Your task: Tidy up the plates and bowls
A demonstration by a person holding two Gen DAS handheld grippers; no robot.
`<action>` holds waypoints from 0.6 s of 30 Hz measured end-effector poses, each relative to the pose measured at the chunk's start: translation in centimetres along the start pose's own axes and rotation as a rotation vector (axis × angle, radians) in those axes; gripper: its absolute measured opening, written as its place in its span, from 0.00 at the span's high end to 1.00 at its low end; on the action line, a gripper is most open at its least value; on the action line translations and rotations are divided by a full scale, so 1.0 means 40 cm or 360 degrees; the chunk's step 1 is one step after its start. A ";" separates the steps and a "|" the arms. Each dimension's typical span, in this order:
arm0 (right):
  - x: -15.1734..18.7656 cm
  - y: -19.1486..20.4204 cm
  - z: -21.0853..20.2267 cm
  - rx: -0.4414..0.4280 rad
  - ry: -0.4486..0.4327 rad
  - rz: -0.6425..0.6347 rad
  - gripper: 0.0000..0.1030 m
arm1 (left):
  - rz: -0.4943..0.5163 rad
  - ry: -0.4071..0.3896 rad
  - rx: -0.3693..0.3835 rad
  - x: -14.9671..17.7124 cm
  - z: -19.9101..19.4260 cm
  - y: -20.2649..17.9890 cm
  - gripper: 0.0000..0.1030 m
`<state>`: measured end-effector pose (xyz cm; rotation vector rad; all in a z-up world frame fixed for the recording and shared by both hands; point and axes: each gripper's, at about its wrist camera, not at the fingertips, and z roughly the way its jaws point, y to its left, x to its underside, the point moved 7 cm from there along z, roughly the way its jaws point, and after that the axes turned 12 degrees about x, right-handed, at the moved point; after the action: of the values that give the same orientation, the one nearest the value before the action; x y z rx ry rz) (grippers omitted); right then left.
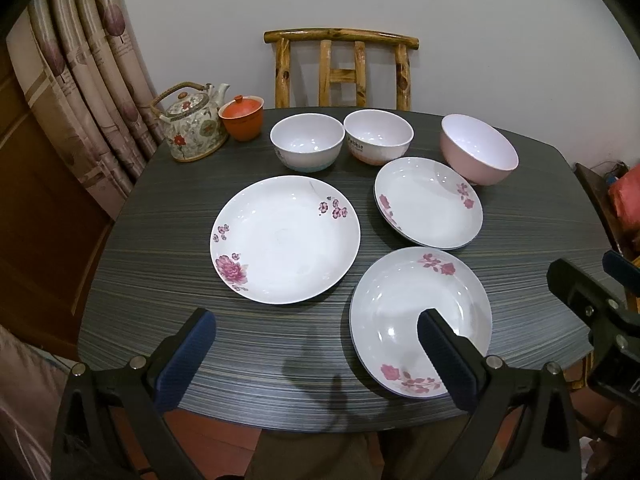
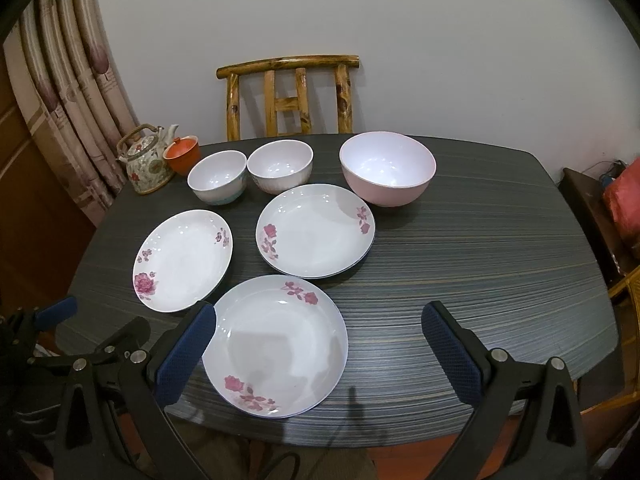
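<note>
**Inspector:** Count, please.

**Assistant:** Three plates and three bowls on the table. One teapot and one lidded orange cup at the far left corner. One chair behind the far edge.

**Inspector:** Locate the plates.

**Assistant:** Left plate mid-table toward the left edge; far plate beyond centre; near plate at the near edge. None of the three touch.

**Inspector:** Bowls?

**Assistant:** In a row along the far edge: blue-base bowl, ribbed bowl just beside it, and the larger pink bowl to the right, just behind the far plate's rim.

**Inspector:** Anything obscured?

**Assistant:** Lettering on the ribbed bowl is too small to read. The near plate's right side is covered by a finger in the left view. The far plate shows a dark edge beneath; I cannot tell whether a second plate lies under it.

**Inspector:** Tools?

**Assistant:** Left gripper spread wide, grasping nothing, over the near edge, with the near plate at its right finger. Right gripper likewise spread and unloaded; the near plate lies between its fingers, toward the left one.
</note>
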<state>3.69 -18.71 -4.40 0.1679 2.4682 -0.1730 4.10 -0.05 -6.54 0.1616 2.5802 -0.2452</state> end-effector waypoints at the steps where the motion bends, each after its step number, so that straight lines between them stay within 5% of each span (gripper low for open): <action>1: 0.000 -0.001 0.001 -0.0005 0.0001 -0.0001 0.01 | 0.0000 0.0001 0.0001 0.000 0.000 0.000 0.00; 18: 0.005 0.004 0.006 -0.0012 0.0002 -0.0021 0.01 | 0.0002 0.0013 -0.0011 0.005 -0.004 0.008 0.00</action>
<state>3.70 -18.56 -4.71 0.1489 2.4712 -0.1695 3.92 0.30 -6.55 0.1621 2.5885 -0.2356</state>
